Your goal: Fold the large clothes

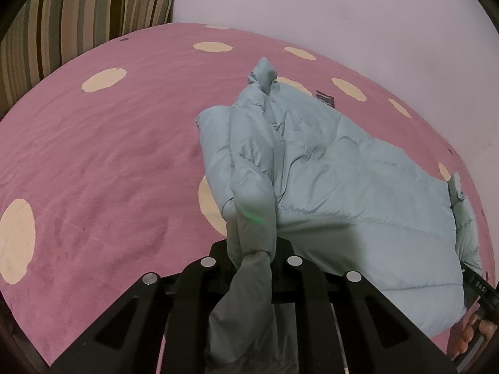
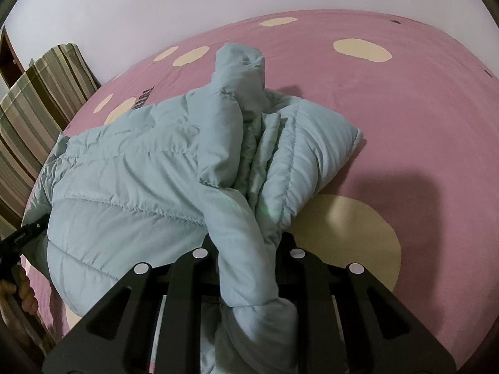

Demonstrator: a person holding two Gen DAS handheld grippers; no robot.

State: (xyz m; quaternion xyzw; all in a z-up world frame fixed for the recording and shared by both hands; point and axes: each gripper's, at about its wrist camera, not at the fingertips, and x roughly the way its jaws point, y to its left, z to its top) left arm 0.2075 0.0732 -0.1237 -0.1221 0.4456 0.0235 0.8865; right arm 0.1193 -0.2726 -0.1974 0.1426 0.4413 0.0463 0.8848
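The pale blue puffer jacket (image 1: 343, 180) lies bunched on the pink spotted bed (image 1: 103, 162), reaching toward 1 o'clock in the left view. The left gripper (image 1: 252, 254) has its jaws clamped on a jacket fold; the right gripper (image 2: 248, 249) likewise pinches a fold at 6 o'clock.

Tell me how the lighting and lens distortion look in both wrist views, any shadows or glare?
Left wrist view: strong fisheye bends the pink bedspread with cream spots into a dome; a soft shadow crosses the pale blue puffer jacket near the left gripper; a faint green flare sits on the cloth. Right wrist view: same bulging, a dark shadow on the bedspread beside the jacket, a small green flare above the right gripper.
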